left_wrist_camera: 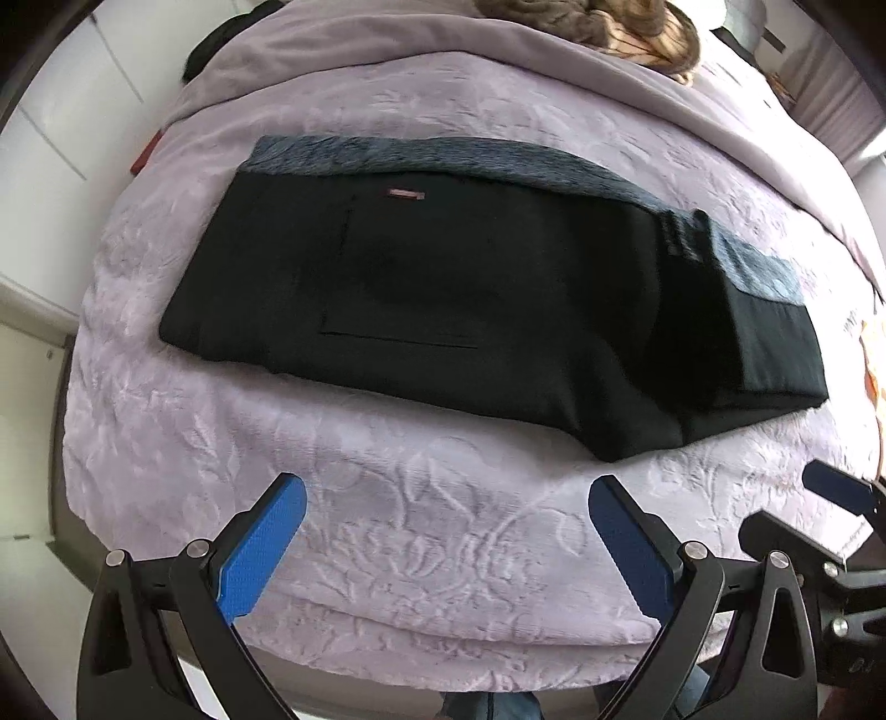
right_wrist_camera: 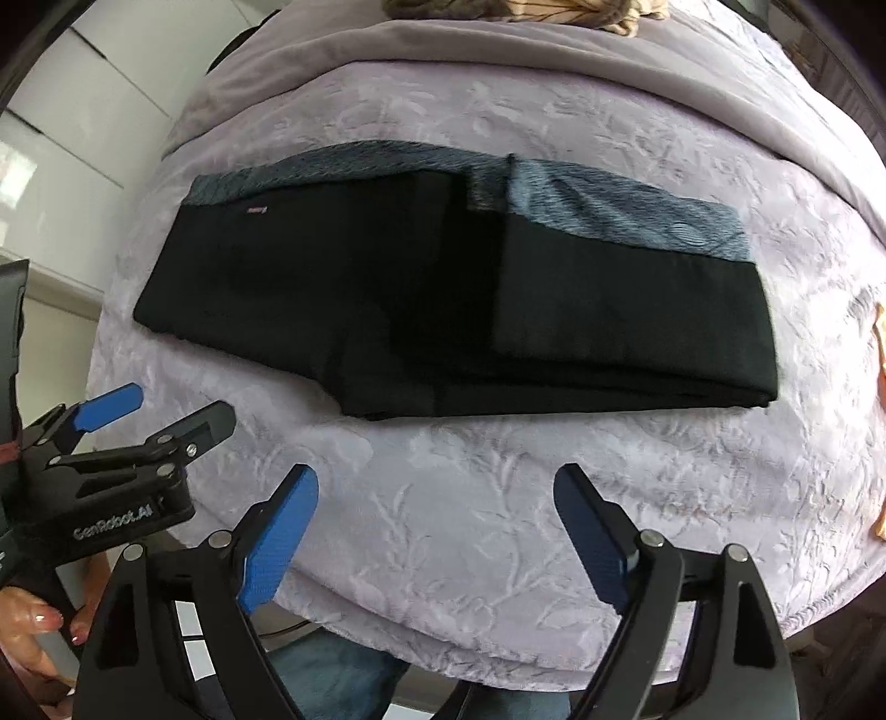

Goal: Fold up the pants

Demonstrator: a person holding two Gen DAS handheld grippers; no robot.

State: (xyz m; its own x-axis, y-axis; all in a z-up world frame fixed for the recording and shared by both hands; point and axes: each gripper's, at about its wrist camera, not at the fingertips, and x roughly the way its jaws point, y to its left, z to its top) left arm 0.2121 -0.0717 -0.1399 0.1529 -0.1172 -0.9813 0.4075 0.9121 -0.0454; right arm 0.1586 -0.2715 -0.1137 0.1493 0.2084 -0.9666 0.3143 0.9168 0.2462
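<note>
Black pants with a grey-blue fleece lining lie folded flat on the lilac embossed bedspread. In the right wrist view the pants show a folded-over part at the right. My left gripper is open and empty, held above the bedspread in front of the pants' near edge. My right gripper is open and empty, also short of the pants' near edge. The left gripper also shows at the left of the right wrist view.
A grey sheet and a bundled brown cloth lie at the far end of the bed. White cabinets stand at the left. An orange item lies at the bed's right edge.
</note>
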